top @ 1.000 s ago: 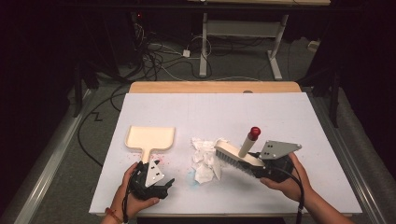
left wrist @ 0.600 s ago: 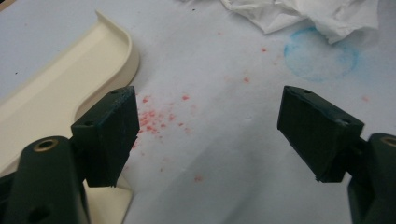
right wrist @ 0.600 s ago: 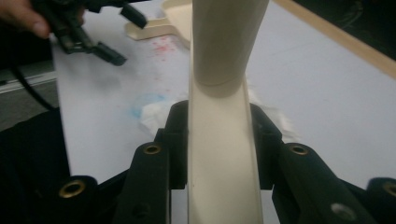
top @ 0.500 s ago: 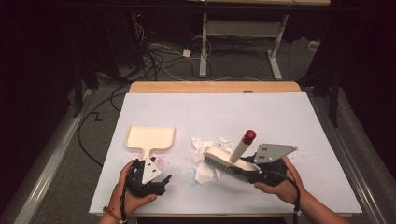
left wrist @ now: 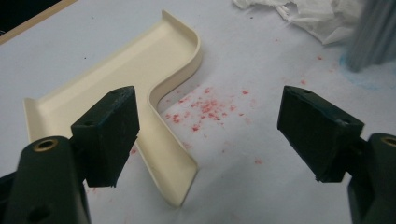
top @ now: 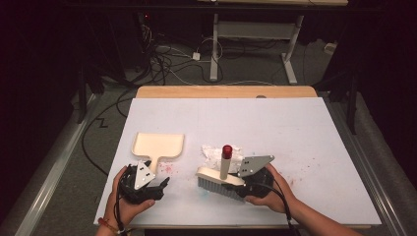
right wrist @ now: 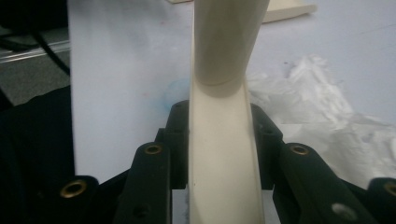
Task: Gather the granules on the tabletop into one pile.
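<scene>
While the brush (top: 220,178) was clamped in the right gripper (top: 252,183) beside the crumpled paper (top: 215,153), the dustpan (top: 158,146) handle was pointed toward the left gripper (top: 156,187), whose jaws were spread wide and empty on the bench (top: 295,128).

Both forearms come in over the near edge of the white table (top: 314,128), and every place here is given from that edge. The left hand (top: 125,199) sits just inside the edge toward its left end, wrapped around the left gripper (top: 164,183), whose jaws point away from the person and to the right, standing wide apart with nothing between them. The right hand (top: 268,194) lies just inside the same edge near its middle, holding the right gripper (top: 241,184) with its grey plate tilted upward; its jaws point left along the edge and are clamped against the cream back of a brush (right wrist: 219,154).
</scene>
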{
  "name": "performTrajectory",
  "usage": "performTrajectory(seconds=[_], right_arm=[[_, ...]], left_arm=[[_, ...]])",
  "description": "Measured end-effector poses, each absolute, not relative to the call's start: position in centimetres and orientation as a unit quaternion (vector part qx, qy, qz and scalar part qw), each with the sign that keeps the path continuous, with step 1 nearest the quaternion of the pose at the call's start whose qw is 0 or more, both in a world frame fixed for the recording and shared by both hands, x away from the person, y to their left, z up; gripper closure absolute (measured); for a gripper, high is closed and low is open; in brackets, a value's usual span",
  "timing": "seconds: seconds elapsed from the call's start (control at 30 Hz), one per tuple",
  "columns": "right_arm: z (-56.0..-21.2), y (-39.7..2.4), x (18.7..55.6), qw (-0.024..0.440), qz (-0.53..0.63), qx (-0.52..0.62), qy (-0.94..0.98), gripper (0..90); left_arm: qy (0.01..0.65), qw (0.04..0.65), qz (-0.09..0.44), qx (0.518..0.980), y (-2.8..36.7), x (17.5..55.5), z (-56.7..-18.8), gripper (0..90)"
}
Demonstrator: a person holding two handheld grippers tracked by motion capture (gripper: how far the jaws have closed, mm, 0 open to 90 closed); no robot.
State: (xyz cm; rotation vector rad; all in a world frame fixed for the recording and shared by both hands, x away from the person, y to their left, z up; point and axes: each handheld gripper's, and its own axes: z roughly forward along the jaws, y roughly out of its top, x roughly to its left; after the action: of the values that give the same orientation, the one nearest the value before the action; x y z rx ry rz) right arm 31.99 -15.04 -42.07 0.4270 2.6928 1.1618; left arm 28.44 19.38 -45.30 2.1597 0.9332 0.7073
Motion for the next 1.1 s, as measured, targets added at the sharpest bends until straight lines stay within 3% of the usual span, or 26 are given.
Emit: performTrajectory(seconds=[0.13, 0.3, 0.4, 0.7, 1.1], right_arm=[[-42.2, -15.7, 33.1, 0.099, 0.394, 0.165, 0.899, 67.8], [-41.8, -16.2, 34.2, 0.145, 0.385, 0.186, 0.892, 67.9], [-41.4, -17.0, 34.6, 0.121, 0.409, 0.196, 0.883, 67.9], [-38.7, -19.0, 33.7, 0.133, 0.454, 0.200, 0.858, 67.7], [-36.1, -23.7, 34.3, 0.214, 0.452, 0.258, 0.826, 67.7]], left_arm=[[0.352, 0.337, 0.264, 0.832, 18.8, 28.4, -45.6, 20.0], [0.324, 0.328, 0.254, 0.850, 17.0, 28.4, -46.3, 20.0], [0.316, 0.324, 0.243, 0.858, 16.1, 28.3, -46.6, 20.0], [0.315, 0.318, 0.241, 0.861, 16.2, 28.3, -46.7, 19.9], [0.320, 0.317, 0.244, 0.859, 16.4, 28.4, -46.7, 19.9]])
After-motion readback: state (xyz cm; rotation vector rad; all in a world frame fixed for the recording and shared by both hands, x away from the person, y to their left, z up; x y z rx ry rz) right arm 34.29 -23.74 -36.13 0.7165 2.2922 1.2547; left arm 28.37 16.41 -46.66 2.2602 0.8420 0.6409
